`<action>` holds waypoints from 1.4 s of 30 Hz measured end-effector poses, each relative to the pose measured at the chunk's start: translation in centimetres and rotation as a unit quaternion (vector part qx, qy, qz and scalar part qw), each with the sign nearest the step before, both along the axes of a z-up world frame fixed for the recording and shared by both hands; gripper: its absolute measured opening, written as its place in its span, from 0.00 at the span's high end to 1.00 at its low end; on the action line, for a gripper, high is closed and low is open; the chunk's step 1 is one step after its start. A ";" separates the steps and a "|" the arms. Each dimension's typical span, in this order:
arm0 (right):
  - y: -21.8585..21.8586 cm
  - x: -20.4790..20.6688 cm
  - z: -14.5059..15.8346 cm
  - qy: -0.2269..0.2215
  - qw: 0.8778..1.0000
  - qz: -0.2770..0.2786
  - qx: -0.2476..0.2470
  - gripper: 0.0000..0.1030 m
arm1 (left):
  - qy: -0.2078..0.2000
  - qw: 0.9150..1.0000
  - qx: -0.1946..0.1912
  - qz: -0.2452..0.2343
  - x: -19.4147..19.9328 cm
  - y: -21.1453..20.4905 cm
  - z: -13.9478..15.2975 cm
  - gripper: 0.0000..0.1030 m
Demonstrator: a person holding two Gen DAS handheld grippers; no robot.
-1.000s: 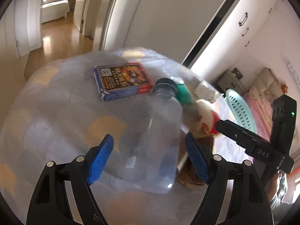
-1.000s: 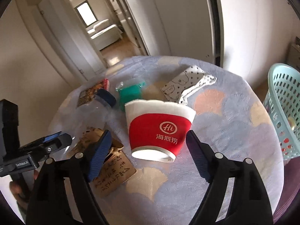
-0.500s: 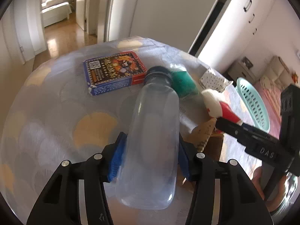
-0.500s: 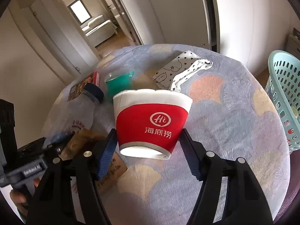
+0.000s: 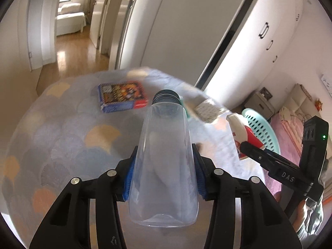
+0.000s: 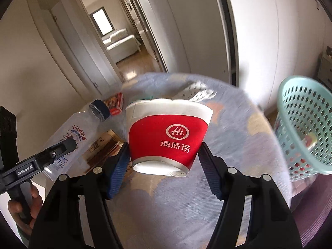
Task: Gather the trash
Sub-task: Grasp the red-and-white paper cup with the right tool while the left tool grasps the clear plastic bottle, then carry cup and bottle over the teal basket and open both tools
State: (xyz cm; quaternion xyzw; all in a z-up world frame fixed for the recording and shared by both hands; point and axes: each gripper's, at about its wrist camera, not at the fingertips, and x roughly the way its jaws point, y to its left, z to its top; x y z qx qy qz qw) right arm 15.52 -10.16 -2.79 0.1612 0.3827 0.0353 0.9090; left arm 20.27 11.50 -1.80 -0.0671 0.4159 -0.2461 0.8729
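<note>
A round worktop (image 5: pixel 51 128) covered in a pale blue cloth with orange and grey scallop patches stands in a white-walled room, with a hallway of wooden floor behind it. The left claw (image 5: pixel 164 174) is closed on a clear plastic bottle with a dark blue cap (image 5: pixel 164 161), its blue pads pressed against both sides of the body; the bottle points away from the camera, cap toward the far edge of the worktop, and appears lifted off the cloth. The right claw (image 6: pixel 164 161) is closed on a red and white paper cup printed with a white "Hi" logo (image 6: pixel 169 137), holding it near its narrower base so that the wide rim faces the far edge. A flat blue and red printed cardboard box (image 5: pixel 122 97) lies near the far edge of the worktop. A white patterned paper packet (image 6: pixel 197 93) lies close to the far right edge, blurred. A brown printed paper bag (image 6: pixel 103 147) lies flat near the worktop's left edge in the right wrist view, beneath the bottle. A light green perforated plastic basket (image 6: pixel 305 128) stands off the worktop beyond its right edge, with something small and colourful inside it.
</note>
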 end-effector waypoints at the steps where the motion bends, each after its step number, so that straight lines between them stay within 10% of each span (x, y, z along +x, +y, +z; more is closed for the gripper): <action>1: -0.3 -0.3 0.4 -0.006 1.000 -0.002 -0.003 0.38 | -0.006 1.000 -0.004 -0.003 -0.4 -0.4 0.5 0.56; 21: -15.4 -5.9 4.9 -0.073 0.986 -0.141 -0.055 0.38 | -0.027 0.989 -0.042 -0.142 -0.6 -19.4 3.4 0.56; 42: -33.2 -6.7 -0.2 0.016 0.954 -0.298 -0.025 0.38 | 0.046 0.975 -0.007 -0.219 3.3 -40.6 -5.3 0.57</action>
